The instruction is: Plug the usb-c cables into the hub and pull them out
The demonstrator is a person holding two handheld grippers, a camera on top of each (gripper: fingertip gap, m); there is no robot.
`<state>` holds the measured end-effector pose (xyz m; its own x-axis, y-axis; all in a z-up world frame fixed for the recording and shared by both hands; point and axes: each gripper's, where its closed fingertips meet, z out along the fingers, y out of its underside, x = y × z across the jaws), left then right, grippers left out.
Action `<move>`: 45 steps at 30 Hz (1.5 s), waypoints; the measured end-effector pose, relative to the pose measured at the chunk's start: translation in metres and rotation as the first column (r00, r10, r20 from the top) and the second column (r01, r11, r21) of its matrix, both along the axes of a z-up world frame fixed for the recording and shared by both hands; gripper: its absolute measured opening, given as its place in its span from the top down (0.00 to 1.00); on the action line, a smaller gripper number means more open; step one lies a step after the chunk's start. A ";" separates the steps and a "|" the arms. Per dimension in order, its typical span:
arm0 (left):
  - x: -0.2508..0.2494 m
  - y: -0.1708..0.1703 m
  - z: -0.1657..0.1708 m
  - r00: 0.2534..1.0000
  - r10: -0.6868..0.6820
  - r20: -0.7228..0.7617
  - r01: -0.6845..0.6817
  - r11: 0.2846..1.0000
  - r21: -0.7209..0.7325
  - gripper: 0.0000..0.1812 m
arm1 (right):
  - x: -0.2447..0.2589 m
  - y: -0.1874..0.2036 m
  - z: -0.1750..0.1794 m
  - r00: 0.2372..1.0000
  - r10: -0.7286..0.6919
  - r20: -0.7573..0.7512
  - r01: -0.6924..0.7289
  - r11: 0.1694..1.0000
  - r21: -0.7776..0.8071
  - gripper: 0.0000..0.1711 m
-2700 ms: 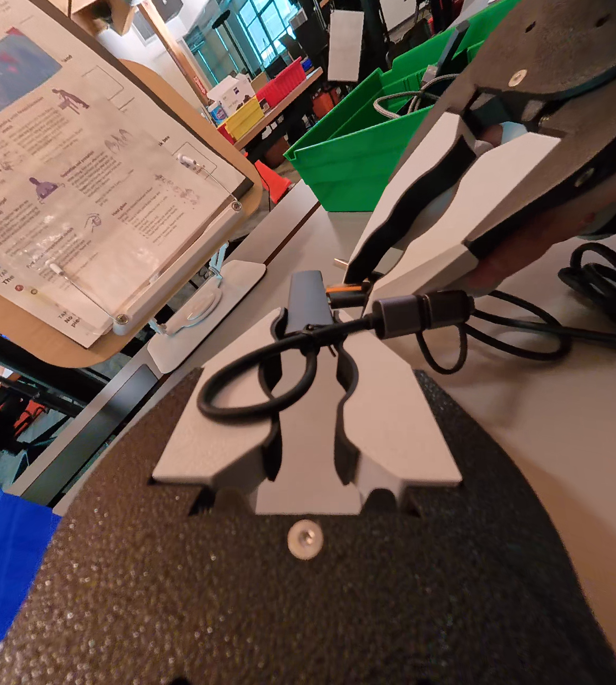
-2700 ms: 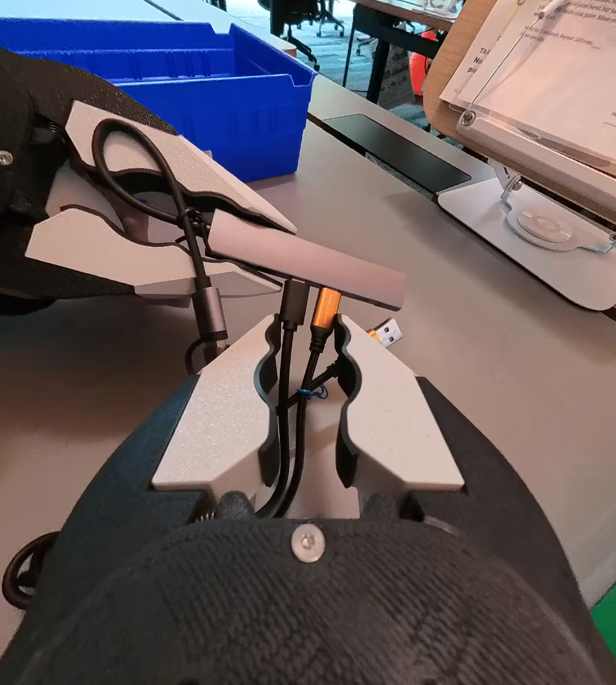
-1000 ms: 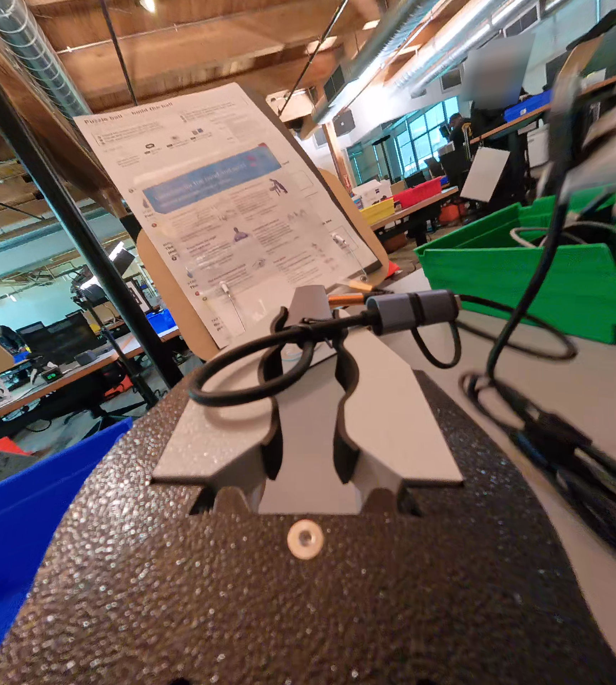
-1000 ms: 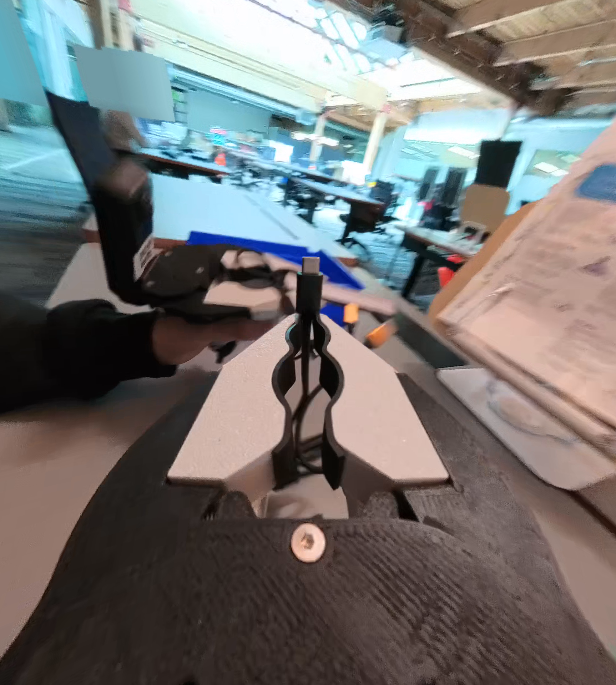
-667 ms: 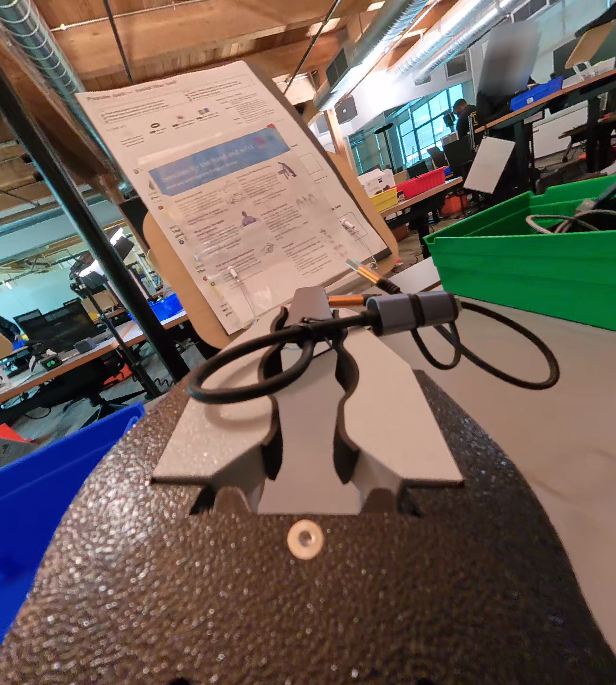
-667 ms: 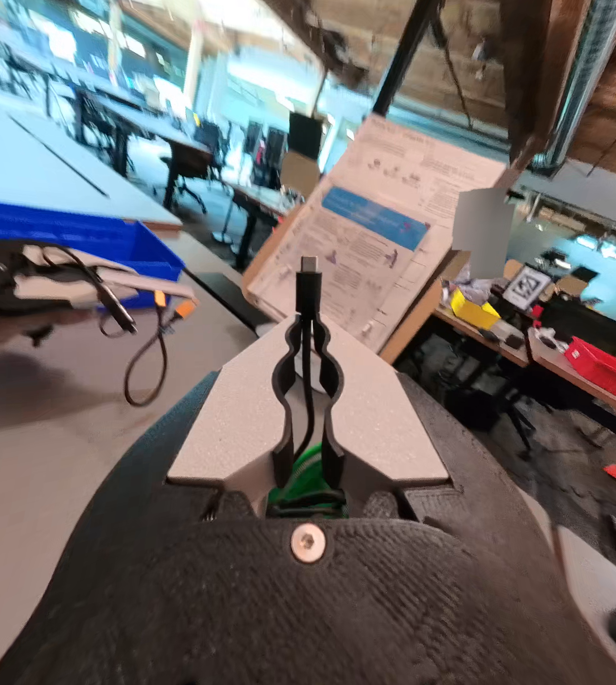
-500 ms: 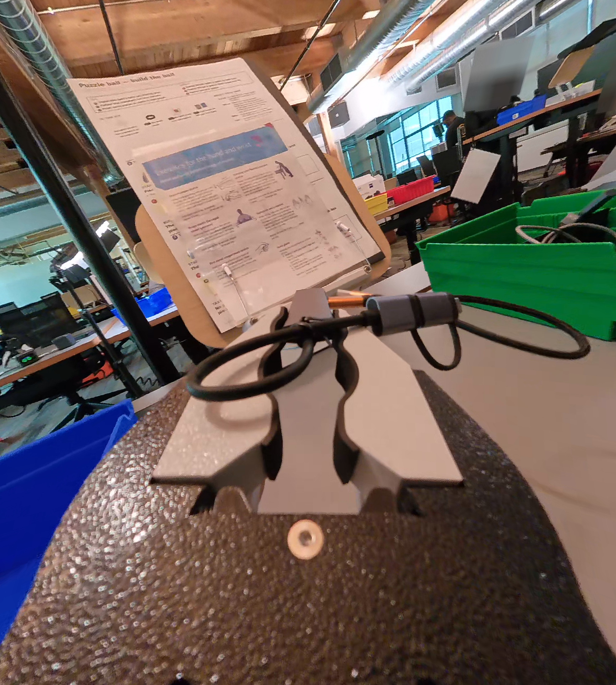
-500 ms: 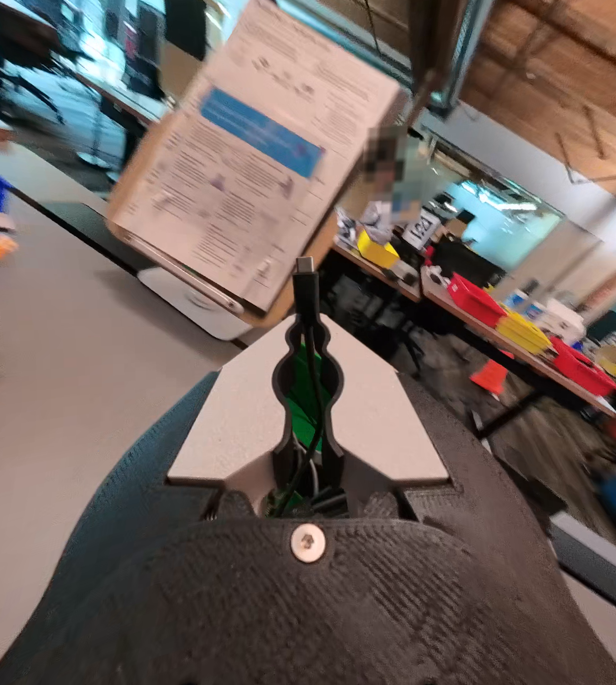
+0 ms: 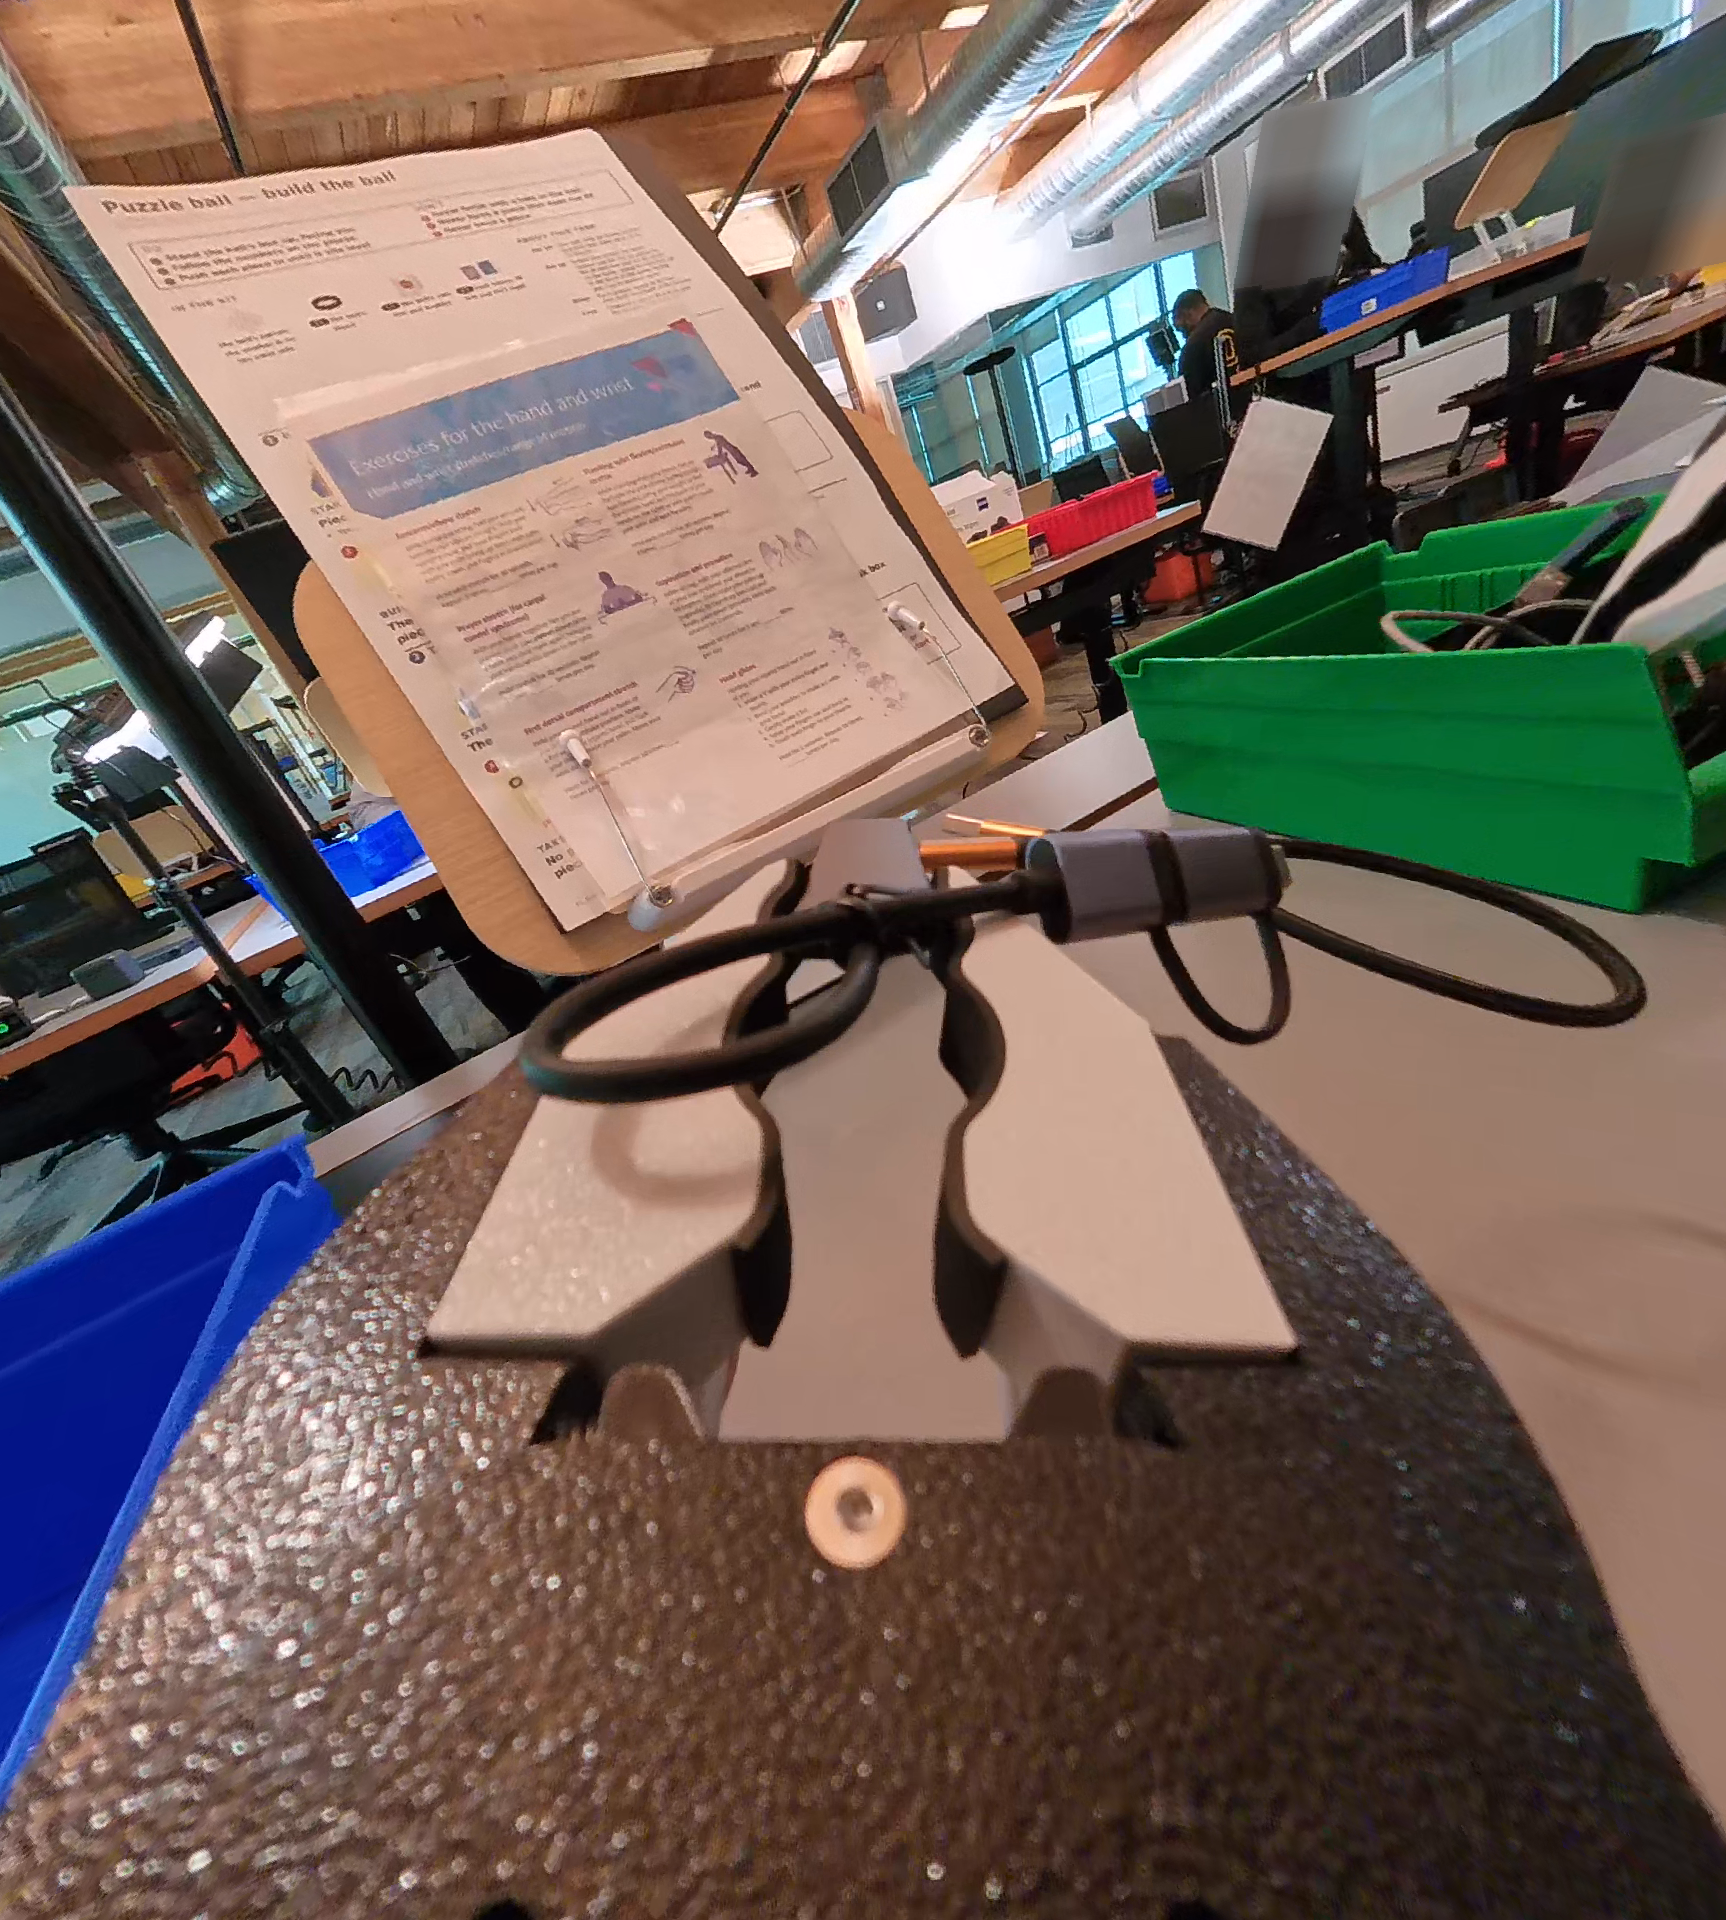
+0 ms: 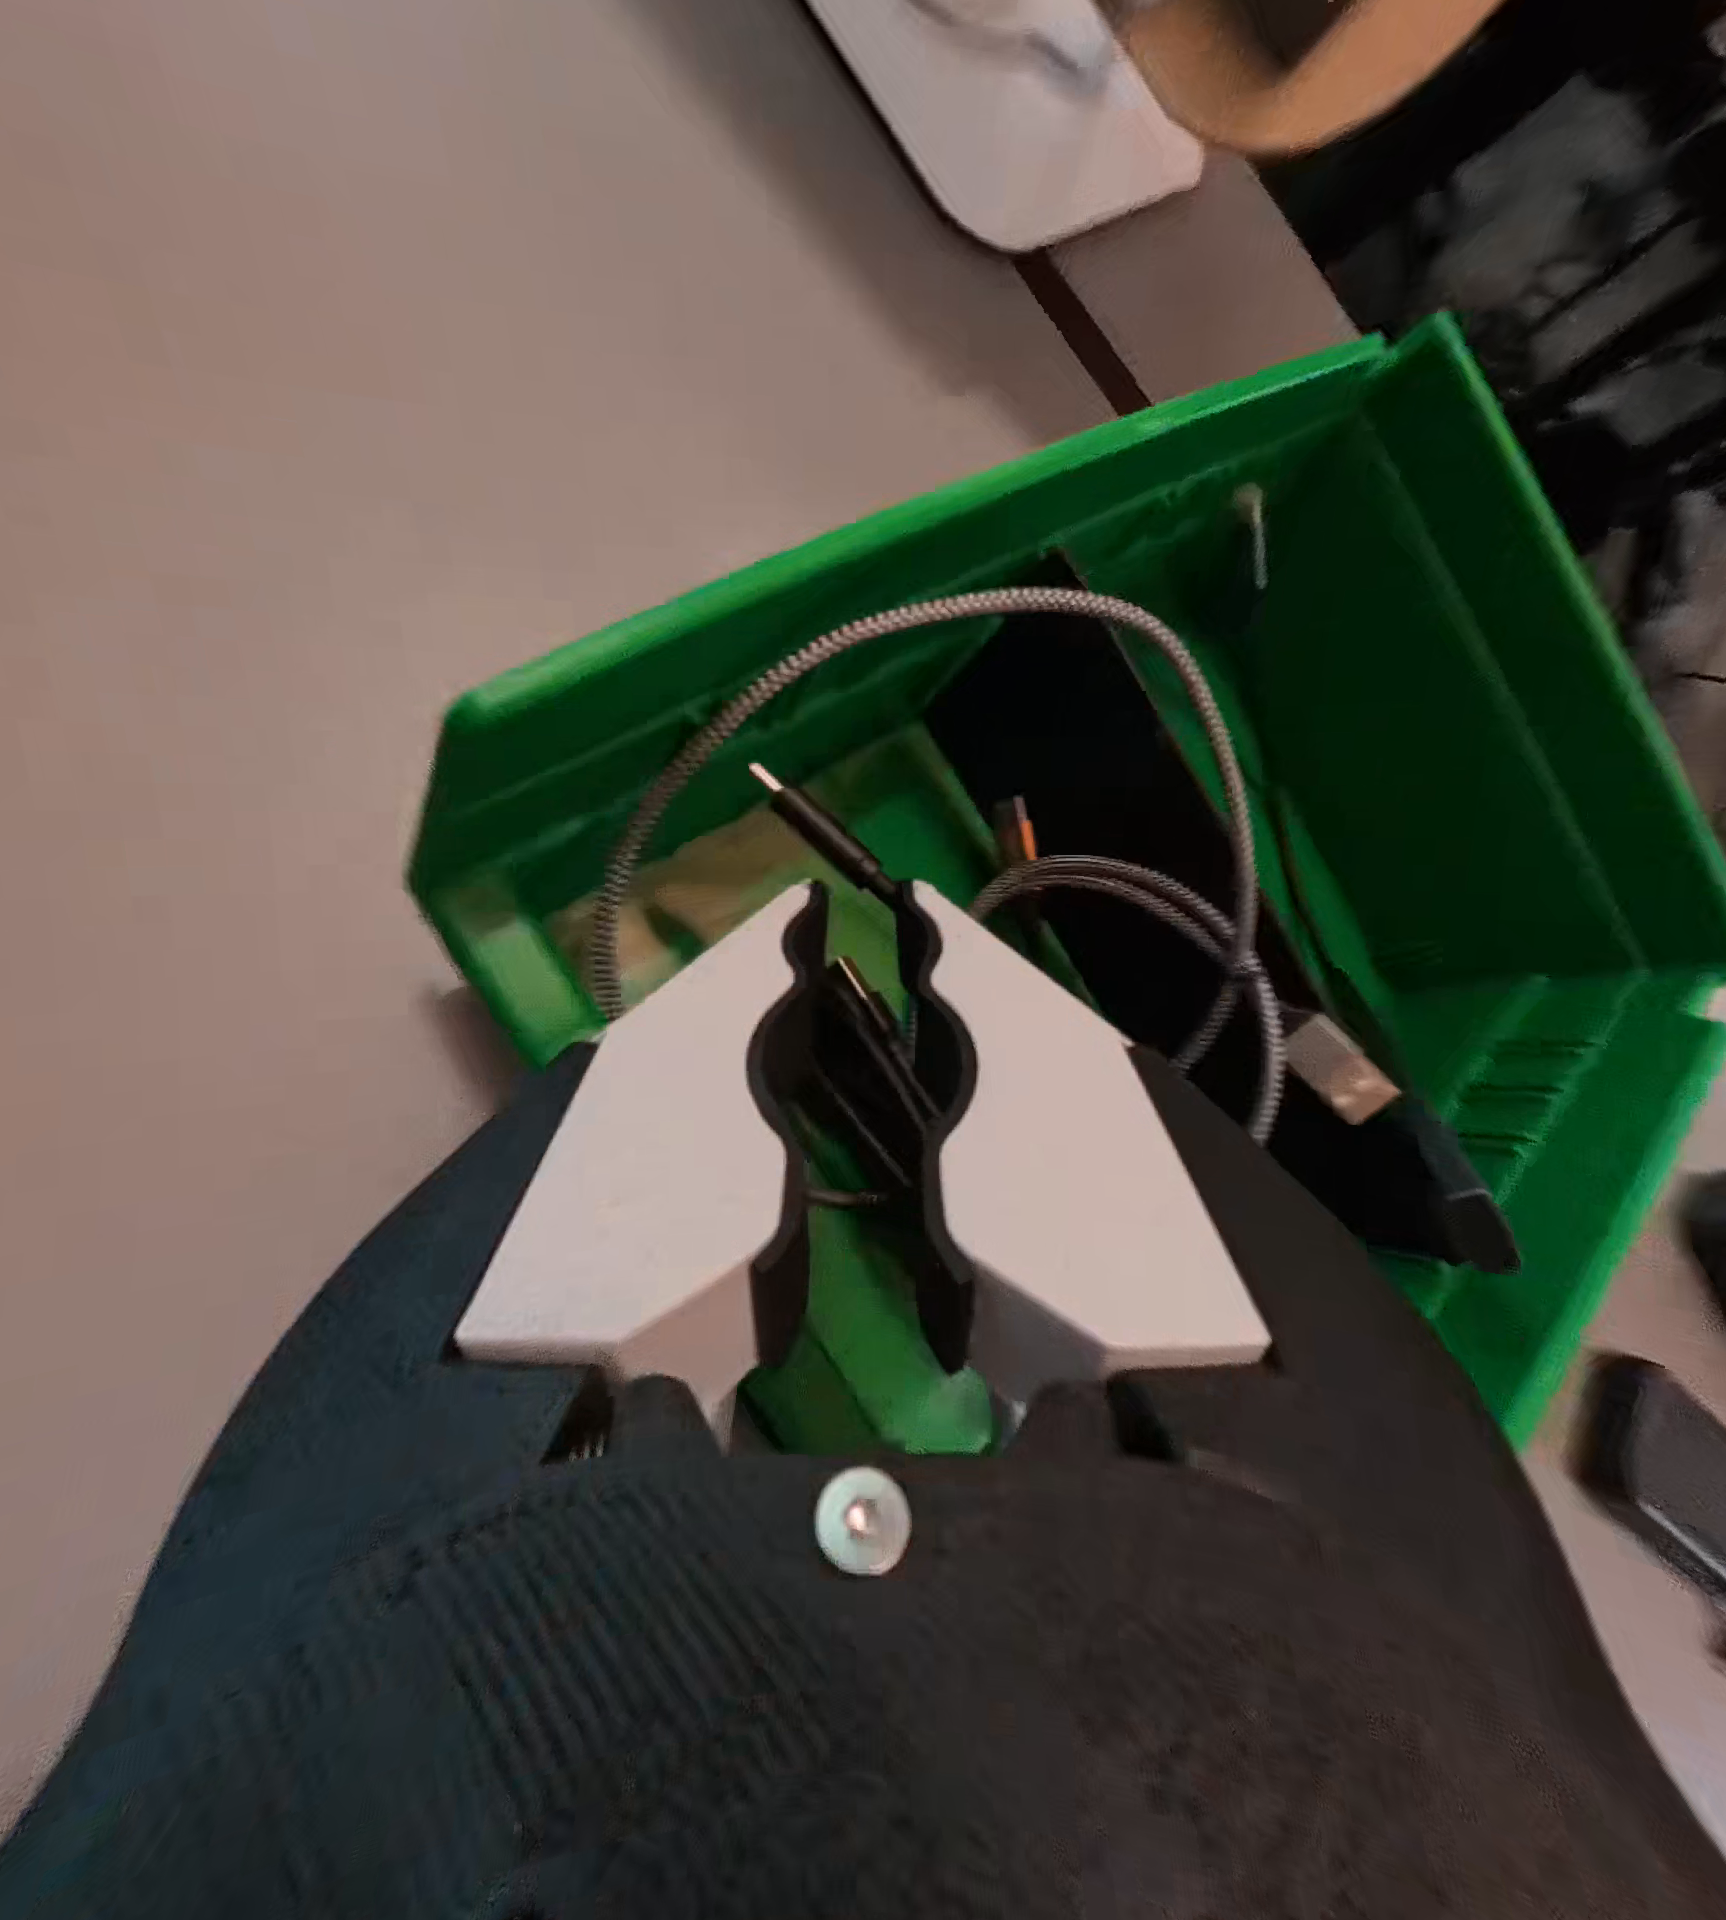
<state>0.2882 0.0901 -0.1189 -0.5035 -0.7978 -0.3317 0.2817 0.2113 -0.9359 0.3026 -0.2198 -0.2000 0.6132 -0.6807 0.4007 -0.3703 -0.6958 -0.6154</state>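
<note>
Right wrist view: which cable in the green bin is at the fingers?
The thin black cable, its plug poking past the fingers. The braided grey cable arcs farther back in the green bin.

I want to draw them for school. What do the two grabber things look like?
Both look alike. The left gripper has a bumpy black body, a silver screw and two pale grey wedge-shaped jaws with wavy black inner edges. The right gripper has a ridged black body, the same screw and matching jaws.

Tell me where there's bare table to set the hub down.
Bare table lies right of the left gripper, short of the green bin. The bin is crowded with cables. The blue bin borders the left.
</note>
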 end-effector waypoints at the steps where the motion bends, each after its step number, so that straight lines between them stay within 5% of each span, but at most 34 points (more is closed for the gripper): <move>1: 0.000 -0.001 -0.001 1.000 -0.002 -0.003 0.002 1.000 0.003 0.87 | 0.006 -0.004 -0.001 0.999 -0.021 0.030 0.022 0.998 -0.060 0.89; 8: 0.001 -0.001 -0.005 1.000 -0.005 -0.014 0.005 1.000 0.011 0.87 | 0.000 0.007 0.029 1.000 0.018 0.020 -0.017 0.999 -0.037 0.73; 13: 0.001 -0.002 -0.005 1.000 -0.020 -0.020 0.019 1.000 -0.002 0.87 | -0.020 0.034 0.079 0.994 -0.008 0.109 -0.021 0.965 0.262 0.63; 18: -0.013 -0.019 0.000 0.989 -0.147 0.005 0.147 0.989 -0.026 0.88 | -0.042 0.145 0.093 0.960 0.130 0.247 -0.261 0.732 0.630 0.65; 24: -0.021 -0.025 0.003 0.978 -0.203 0.045 0.205 0.978 -0.027 0.88 | -0.034 0.225 0.080 0.932 0.175 0.316 -0.361 0.489 0.794 0.74; 29: -0.019 -0.025 0.003 0.984 -0.145 0.099 0.140 0.989 0.054 0.88 | -0.055 0.249 0.091 0.845 0.237 0.479 -0.522 0.557 0.646 0.78; 33: -0.025 -0.035 -0.001 0.977 -0.126 0.170 0.098 0.982 0.163 0.88 | -0.036 0.246 0.073 0.901 0.151 0.407 -0.405 0.633 0.660 0.85; 45: -0.035 -0.050 -0.003 0.966 -0.179 0.184 0.150 0.975 0.161 0.88 | -0.038 0.247 0.062 0.928 0.156 0.339 -0.364 0.576 0.732 0.94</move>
<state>0.2528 0.0403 -0.1217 -0.5371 -0.6457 -0.5428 0.4992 0.2755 -0.8215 0.2645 0.0269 -0.1377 0.7846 -0.6177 -0.0537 -0.0402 0.0357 -0.9986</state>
